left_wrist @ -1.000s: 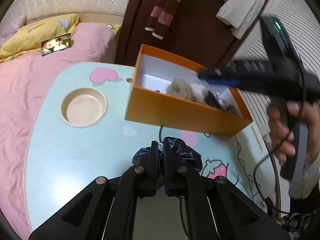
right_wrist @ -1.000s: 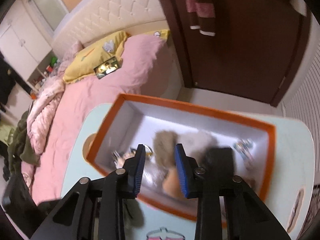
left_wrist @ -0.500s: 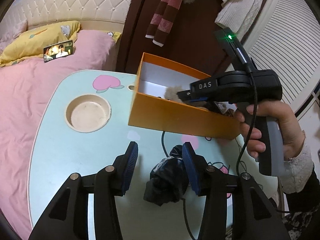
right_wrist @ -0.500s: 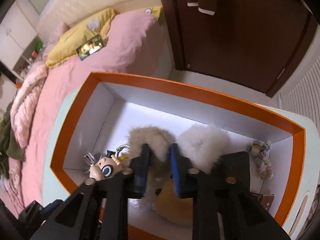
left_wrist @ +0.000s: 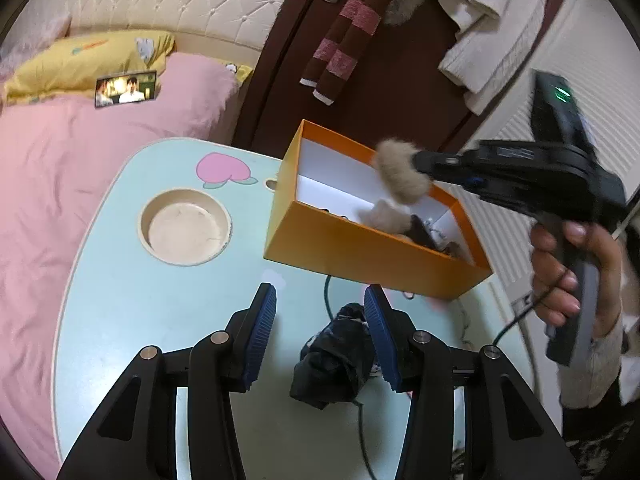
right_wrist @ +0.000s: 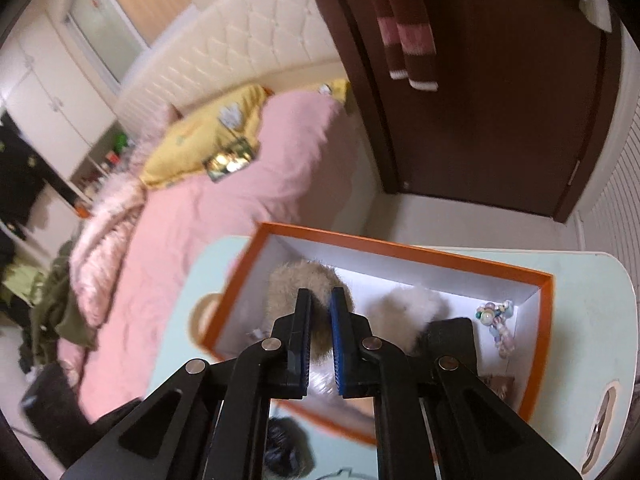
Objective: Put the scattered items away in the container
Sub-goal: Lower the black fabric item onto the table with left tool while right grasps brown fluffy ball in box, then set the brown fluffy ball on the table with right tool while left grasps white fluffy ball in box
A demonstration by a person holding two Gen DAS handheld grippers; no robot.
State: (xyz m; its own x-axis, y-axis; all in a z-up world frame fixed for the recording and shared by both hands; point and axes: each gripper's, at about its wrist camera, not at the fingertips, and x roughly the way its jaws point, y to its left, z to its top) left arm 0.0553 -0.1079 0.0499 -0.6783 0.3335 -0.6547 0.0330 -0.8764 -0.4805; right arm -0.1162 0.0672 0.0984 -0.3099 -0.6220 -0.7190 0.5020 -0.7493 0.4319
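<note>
An orange box with a white inside stands on the pale green table. My right gripper is shut on a tan fluffy ball and holds it above the box, where the left wrist view also shows the tan ball. Inside the box lie a white fluffy ball and a bead bracelet. My left gripper is open low over the table. A crumpled black bag lies on the table between its jaws, against the right pad.
A round recess is sunk into the table left of the box. A thin dark cable runs under the box's front. A pink bed borders the table's left side. A person's hand holds the right gripper's grip.
My left gripper has opened and let the black bag drop onto the table. My right gripper has shut on the tan fluffy ball inside the box and raised it.
</note>
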